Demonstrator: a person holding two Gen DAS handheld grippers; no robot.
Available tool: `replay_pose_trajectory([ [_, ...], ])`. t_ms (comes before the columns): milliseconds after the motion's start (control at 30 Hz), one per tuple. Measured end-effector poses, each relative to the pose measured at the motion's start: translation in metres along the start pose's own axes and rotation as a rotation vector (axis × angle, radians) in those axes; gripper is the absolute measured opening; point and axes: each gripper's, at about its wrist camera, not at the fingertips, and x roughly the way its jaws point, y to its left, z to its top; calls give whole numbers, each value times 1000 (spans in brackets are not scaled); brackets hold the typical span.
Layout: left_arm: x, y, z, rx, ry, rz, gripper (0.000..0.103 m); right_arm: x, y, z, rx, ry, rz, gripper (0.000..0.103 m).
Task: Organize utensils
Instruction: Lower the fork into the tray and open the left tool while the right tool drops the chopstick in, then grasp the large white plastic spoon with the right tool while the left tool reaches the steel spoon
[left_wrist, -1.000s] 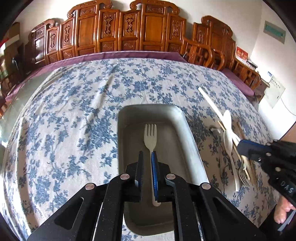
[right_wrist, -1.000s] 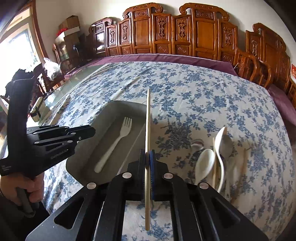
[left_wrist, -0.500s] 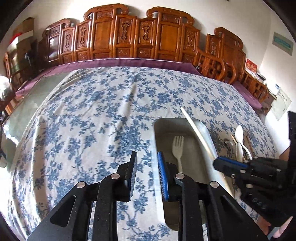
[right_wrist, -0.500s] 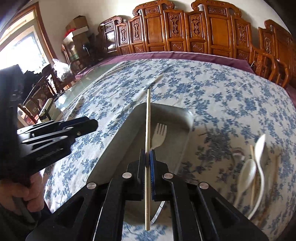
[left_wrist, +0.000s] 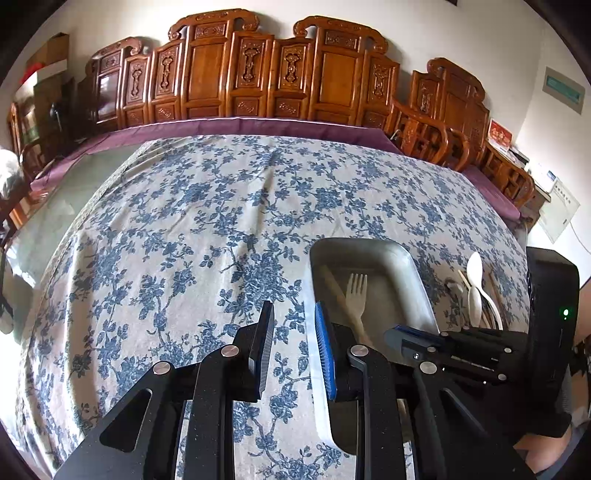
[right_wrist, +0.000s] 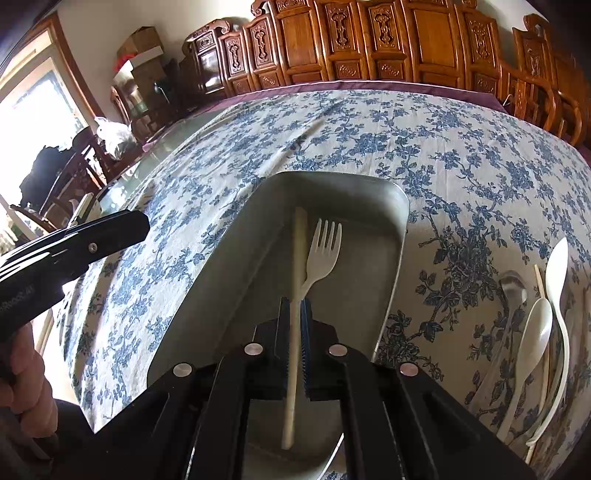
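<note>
The right gripper (right_wrist: 294, 334) is clamped on a pale chopstick (right_wrist: 297, 280), which lies along the length of the grey tray (right_wrist: 400, 236) with its far tip low near the tray floor, just beside a white plastic fork (right_wrist: 320, 254) already lying in the tray. The left gripper (left_wrist: 291, 343) hangs with its jaws apart and empty over the flowered tablecloth (left_wrist: 184, 236), beside the tray's left rim. The step in hand appears to be setting the chopstick down. To do it well, lower the stick until it lies flat on the tray floor, parallel to the fork, then part the jaws and lift straight out so that neither piece is dragged. White spoons (right_wrist: 546, 317) and further sticks wait on the cloth to the right of the tray; whether they touch one another cannot be told.
</note>
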Motion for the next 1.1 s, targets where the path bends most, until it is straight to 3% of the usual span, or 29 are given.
replay_pose_trajectory([
  [233,-13,-25,-4,39,-17,-52,28,-53,-19,-7,-6,-87,-20,9],
  [533,-17,-79,-19,144,-5,-112,38,-123,-83,-39,-26,-155,-211,13],
  [633,-16,-93,-22,163,4,-127,42,-130,-107,-48,-12,-147,-260,19],
  [767,-11,-113,-26,191,16,-143,44,-123,-134,-56,0,-121,-299,19],
  [1100,7,-147,-39,238,63,-162,45,-80,-160,-55,-1,-47,-284,19],
])
